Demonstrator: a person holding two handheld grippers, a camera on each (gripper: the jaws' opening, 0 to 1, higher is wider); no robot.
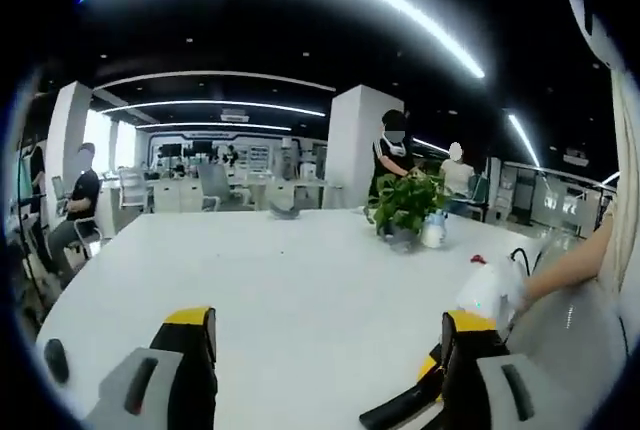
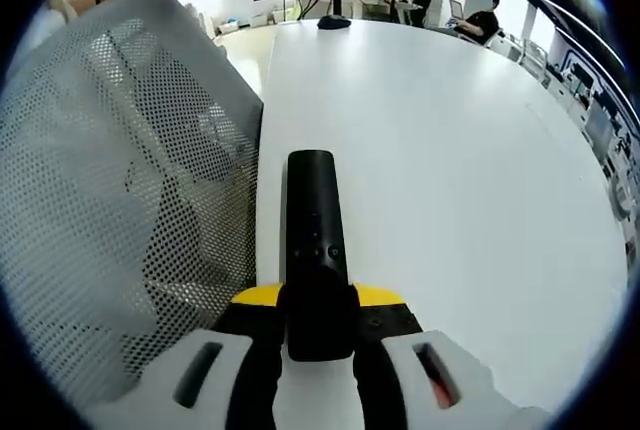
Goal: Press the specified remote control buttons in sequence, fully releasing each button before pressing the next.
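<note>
In the left gripper view, the left hand-held gripper [image 1: 325, 350] hovers over the white tabletop [image 1: 300, 280] with its two yellow-tipped jaws wide apart and nothing between them. Low at the right, beside the right jaw, a dark slim end of what looks like the remote control [image 1: 400, 408] pokes in, though too little shows to be sure. Farther back on the tabletop stands a potted plant [image 1: 405, 205] with a small white bottle [image 1: 433, 230] just beside it. A person's forearm [image 1: 560, 265] reaches in from the right edge. People sit and stand in the office behind.

In the right gripper view, the right hand-held gripper [image 2: 318, 335] is clamped on the near end of the black remote control [image 2: 314, 240], which points away along the jaws, above the tabletop [image 2: 460, 180]. A grey mesh chair back [image 2: 120, 180] sits at the left, close beside the remote.
</note>
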